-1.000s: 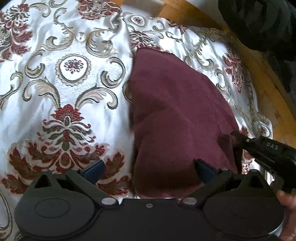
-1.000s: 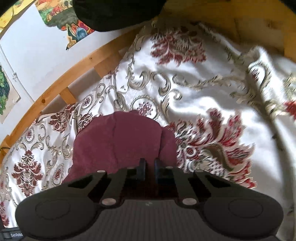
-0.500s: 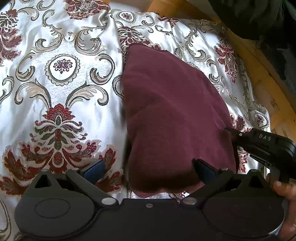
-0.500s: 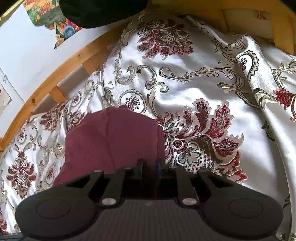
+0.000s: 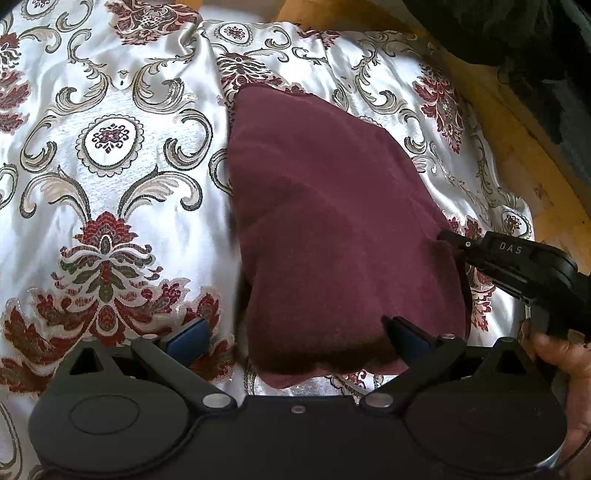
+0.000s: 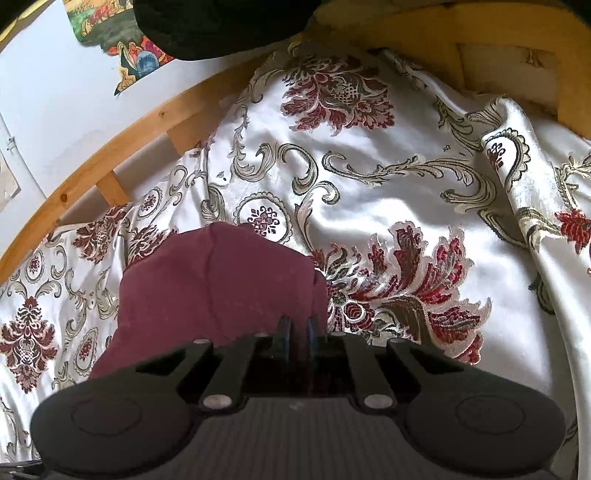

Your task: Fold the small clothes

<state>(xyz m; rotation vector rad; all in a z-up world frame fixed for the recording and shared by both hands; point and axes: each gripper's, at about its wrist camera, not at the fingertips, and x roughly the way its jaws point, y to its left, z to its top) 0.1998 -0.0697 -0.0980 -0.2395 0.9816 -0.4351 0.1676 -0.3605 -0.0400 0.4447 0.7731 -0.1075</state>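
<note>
A folded maroon garment [image 5: 332,229] lies on the patterned satin cloth [image 5: 110,155]. My left gripper [image 5: 295,336] is open, its blue-padded fingers straddling the garment's near edge from just above. My right gripper [image 6: 297,325] is shut on the garment's right edge; it shows in the left wrist view [image 5: 448,236] at the garment's right side. In the right wrist view the garment [image 6: 221,280] spreads away to the left of the shut fingers.
The satin cloth [image 6: 388,184] covers a bed with a wooden frame [image 6: 110,147] along the far side and the right [image 5: 517,147]. A dark fabric mass [image 5: 517,33] sits at the upper right. Pictures [image 6: 122,40] hang on the wall.
The right gripper has drawn the garment's right edge slightly outward and down. The left wrist view has shifted a little, with the garment sitting lower between the open fingers.
</note>
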